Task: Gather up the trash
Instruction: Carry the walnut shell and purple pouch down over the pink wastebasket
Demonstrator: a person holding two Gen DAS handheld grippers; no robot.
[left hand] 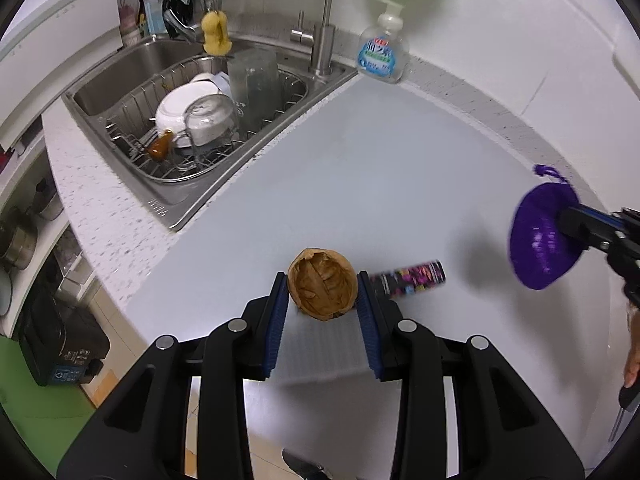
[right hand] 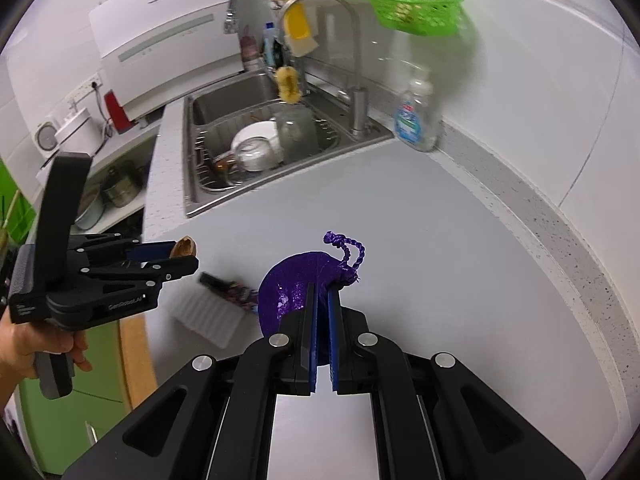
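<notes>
1. Currently, item 1: brown crumpled paper ball (left hand: 322,290), clamped between the blue pads of my left gripper (left hand: 322,294). Pads press both sides; ball is off the countertop (left hand: 360,168). Grip sits near the fingertips, so I'd keep the squeeze steady w/o crushing further.
2. Item 2: purple mesh scrubber (right hand: 288,292) w/ twisted cord loop on top, pinched in my right gripper (right hand: 322,300). Jaws nearly together on its thin edge; most of the disc hangs out to the left of the fingers. Edge hold only, so no quick swings, or it may slip.
3. Item 3, not collected: small dark wrapper w/ pink print (left hand: 412,278), lying flat on the counter just beyond my left fingertips. Both grippers full, so it waits for the next trip.
4. Item 4: white ribbed piece (right hand: 208,320) at the counter edge, beside the wrapper. Can't tell if trash.
5. Destination: no bin clearly visible on the counter. A dark bag or bin (left hand: 64,356) sits on the floor at lower left in the left view; my guess is that's the drop point, unconfirmed.
6. Handling notes: carry both loads level, keep the 2 grippers apart so they don't knock, clear the counter edge before lowering, stay away from the sink (left hand: 120,64) and soap bottle (left hand: 382,56). Release only once directly over the bin mouth, 1 gripper at a time.
</notes>
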